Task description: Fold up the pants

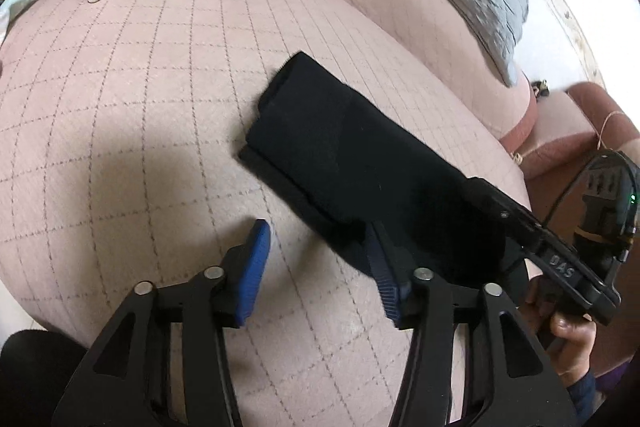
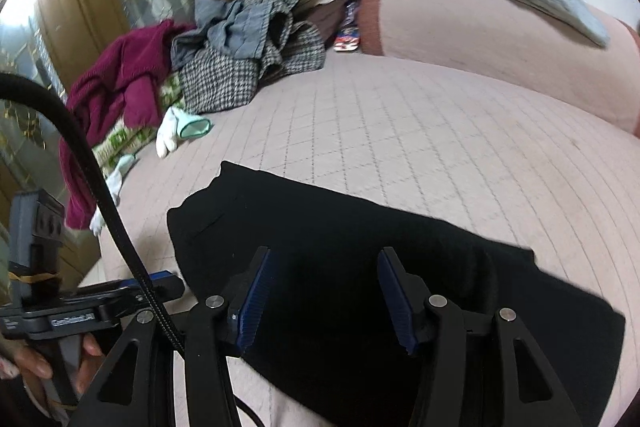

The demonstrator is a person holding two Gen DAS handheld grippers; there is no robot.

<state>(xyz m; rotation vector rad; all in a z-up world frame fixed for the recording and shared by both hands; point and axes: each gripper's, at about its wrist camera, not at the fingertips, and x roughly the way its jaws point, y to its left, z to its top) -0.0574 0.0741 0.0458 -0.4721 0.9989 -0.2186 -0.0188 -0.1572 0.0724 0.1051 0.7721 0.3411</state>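
Black pants (image 1: pixel 352 151) folded into a narrow bundle on the quilted bed (image 1: pixel 140 107).

We risk the layers springing apart if we nudge an edge. Our left hand-held gripper (image 1: pixel 320 267) gapes wide beside the bundle, empty; our right hand-held gripper (image 2: pixel 324 295) hangs wide over it, gripping nothing.

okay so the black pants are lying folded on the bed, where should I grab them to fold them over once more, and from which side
Probably the near short end of the pants, under the open right gripper. They lie as a flat long strip on the bed, so come in low from that end, pinch all layers at the edge and carry it toward the far end. The open left gripper sits beside the long edge.
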